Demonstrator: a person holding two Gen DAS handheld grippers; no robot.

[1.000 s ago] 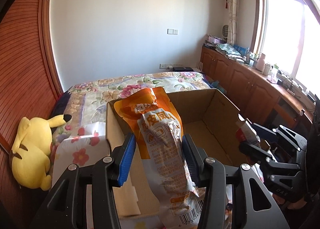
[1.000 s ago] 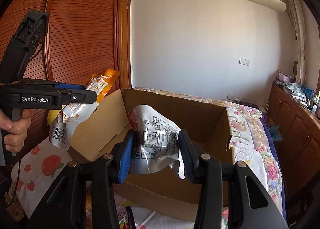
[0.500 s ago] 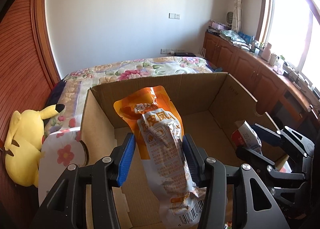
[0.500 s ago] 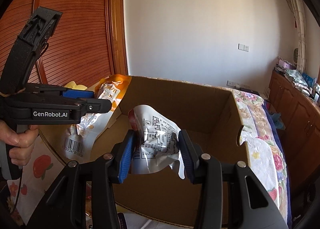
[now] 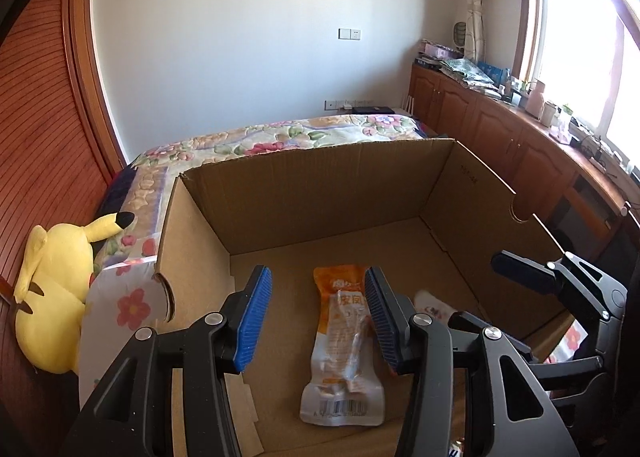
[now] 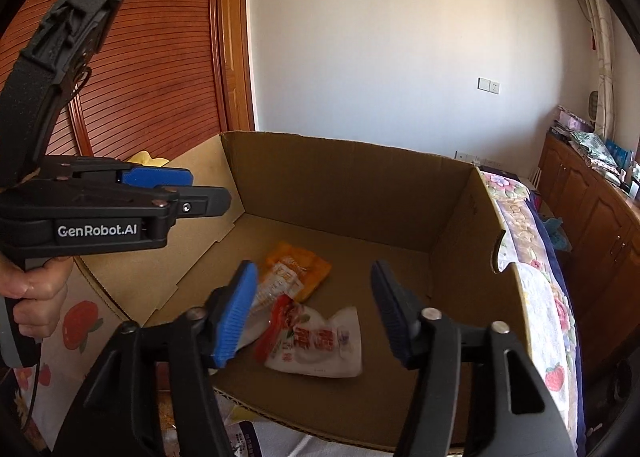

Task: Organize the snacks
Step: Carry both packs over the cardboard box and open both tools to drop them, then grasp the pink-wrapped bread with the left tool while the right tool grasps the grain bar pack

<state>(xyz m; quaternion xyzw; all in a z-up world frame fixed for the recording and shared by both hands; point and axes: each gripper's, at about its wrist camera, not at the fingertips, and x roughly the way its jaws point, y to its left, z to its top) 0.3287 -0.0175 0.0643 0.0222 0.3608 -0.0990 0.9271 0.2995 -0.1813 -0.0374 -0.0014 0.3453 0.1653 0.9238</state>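
Both packets are down on the floor of the box (image 5: 320, 197): the orange pack (image 5: 346, 341) and, just beside it, the white pack (image 6: 316, 343). Left tongs (image 5: 318, 317) and right tongs (image 6: 314, 307) hang wide and empty above. Best to lift straight up clear of the walls before fetching more.

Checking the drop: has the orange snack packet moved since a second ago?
Yes. The orange snack packet went down from the left gripper, now open, onto the cardboard box floor.

A home bedroom: a floral-quilted bed (image 5: 280, 137), a plush toy (image 5: 56, 289), wooden cabinets (image 5: 500, 129) and a curtained window (image 5: 580, 37).
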